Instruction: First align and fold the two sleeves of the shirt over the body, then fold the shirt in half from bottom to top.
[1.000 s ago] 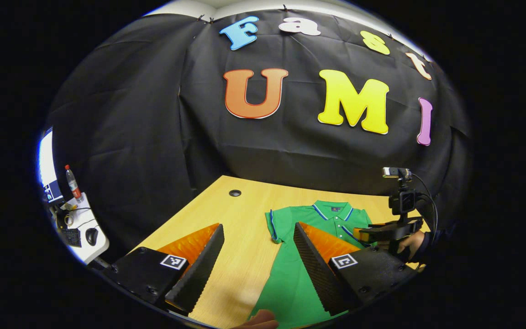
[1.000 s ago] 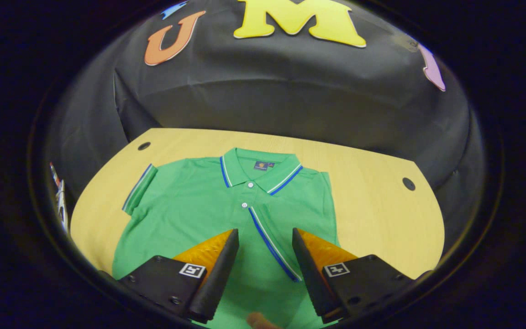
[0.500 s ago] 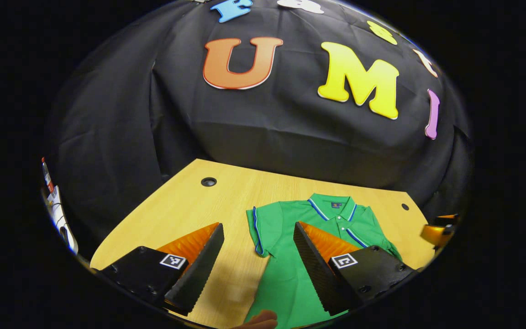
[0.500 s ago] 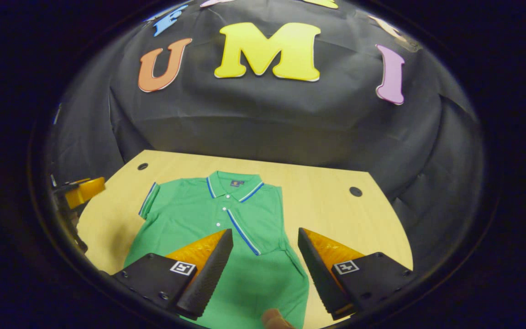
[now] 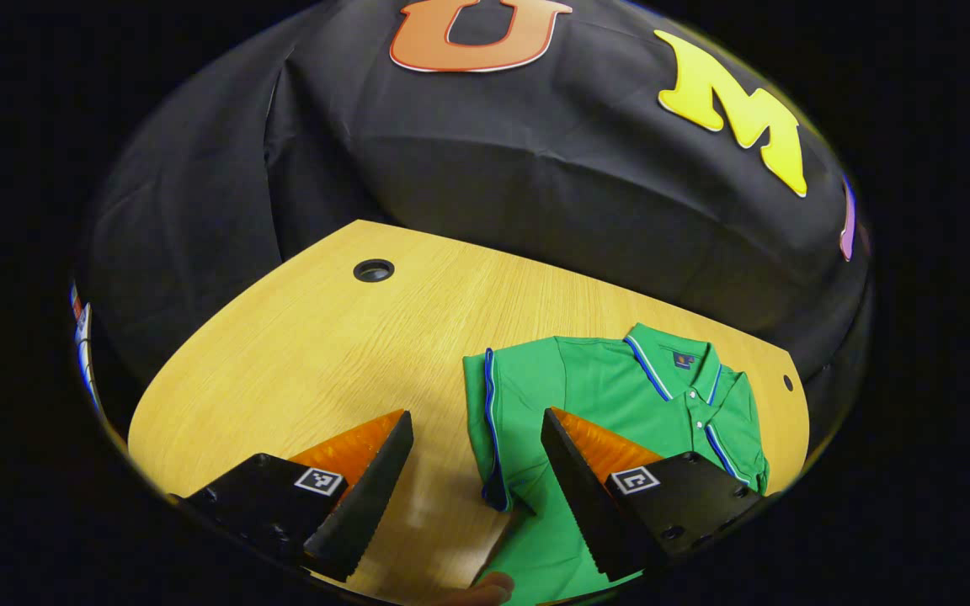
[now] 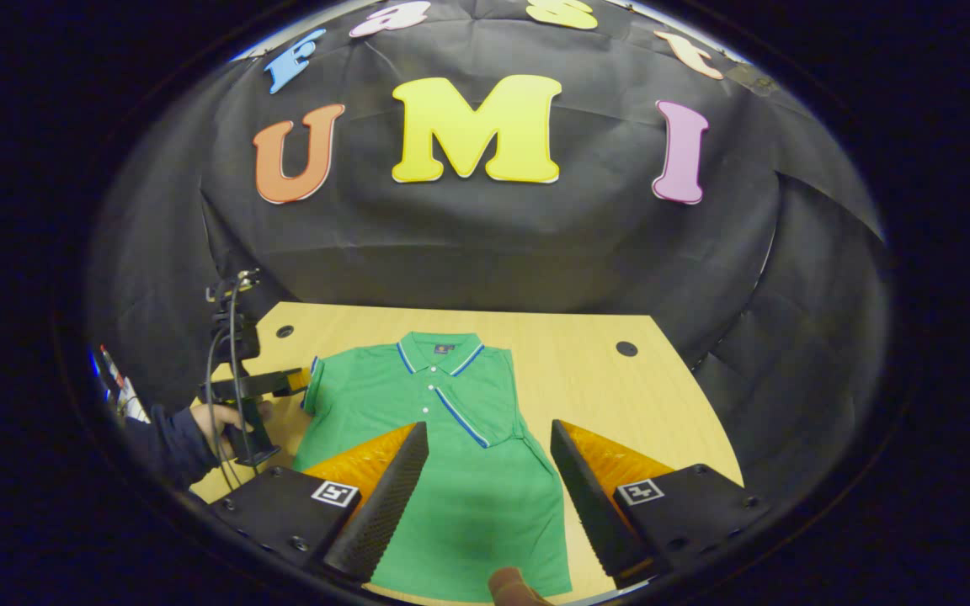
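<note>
A green polo shirt (image 5: 603,396) (image 6: 460,480) with blue-and-white trim lies flat, collar toward the wall, on a wooden table (image 5: 300,353) (image 6: 611,387). Its right sleeve (image 6: 485,412) lies folded over the chest. Its left sleeve (image 5: 489,421) (image 6: 314,389) is spread out to the side. My left gripper (image 5: 475,417) is open and hovers low over that sleeve's trimmed edge, which sits between its fingers. In the right gripper view, the left gripper (image 6: 287,385) is beside the sleeve, held by a hand (image 6: 220,417). My right gripper (image 6: 487,427) is open above the shirt's lower half, holding nothing.
Round cable holes (image 5: 373,270) (image 6: 626,348) sit near the table's far corners. The black cloth wall stands right behind the table. A side desk with a bottle (image 6: 110,370) is far left. A fingertip (image 6: 514,585) shows at the bottom edge.
My left gripper has moved down and closer to the left sleeve. My right gripper has drawn back and up from the shirt, still open, leaving the right sleeve folded.
</note>
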A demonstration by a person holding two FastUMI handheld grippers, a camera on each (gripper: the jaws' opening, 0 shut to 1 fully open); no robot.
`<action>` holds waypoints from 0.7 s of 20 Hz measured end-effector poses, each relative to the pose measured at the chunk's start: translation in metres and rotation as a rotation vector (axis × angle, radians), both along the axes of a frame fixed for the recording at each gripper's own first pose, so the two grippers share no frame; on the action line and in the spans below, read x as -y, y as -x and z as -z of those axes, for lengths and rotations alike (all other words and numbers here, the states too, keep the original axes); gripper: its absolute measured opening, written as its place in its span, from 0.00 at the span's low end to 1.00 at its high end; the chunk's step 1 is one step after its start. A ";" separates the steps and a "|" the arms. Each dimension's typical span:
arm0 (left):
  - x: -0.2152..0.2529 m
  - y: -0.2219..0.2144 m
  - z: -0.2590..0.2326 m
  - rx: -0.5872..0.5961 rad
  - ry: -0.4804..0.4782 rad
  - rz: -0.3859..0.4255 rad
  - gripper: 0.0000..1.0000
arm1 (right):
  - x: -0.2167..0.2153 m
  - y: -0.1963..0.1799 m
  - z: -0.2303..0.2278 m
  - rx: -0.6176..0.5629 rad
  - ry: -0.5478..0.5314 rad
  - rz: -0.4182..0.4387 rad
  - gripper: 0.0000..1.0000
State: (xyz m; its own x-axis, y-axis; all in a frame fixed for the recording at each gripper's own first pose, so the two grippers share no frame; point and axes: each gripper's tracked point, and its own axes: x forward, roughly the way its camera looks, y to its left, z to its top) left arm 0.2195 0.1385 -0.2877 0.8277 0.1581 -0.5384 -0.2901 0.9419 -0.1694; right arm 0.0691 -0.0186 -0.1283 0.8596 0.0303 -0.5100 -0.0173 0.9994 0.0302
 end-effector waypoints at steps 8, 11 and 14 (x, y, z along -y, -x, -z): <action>0.025 -0.022 0.015 -0.102 -0.016 0.055 0.84 | -0.016 0.015 0.025 -0.075 0.012 -0.037 0.94; 0.025 -0.026 0.012 -0.094 -0.016 0.050 0.81 | -0.021 0.016 0.039 -0.118 -0.009 -0.035 0.94; 0.031 -0.030 0.022 -0.139 0.062 0.028 0.68 | -0.023 0.017 0.043 -0.127 -0.011 -0.039 0.95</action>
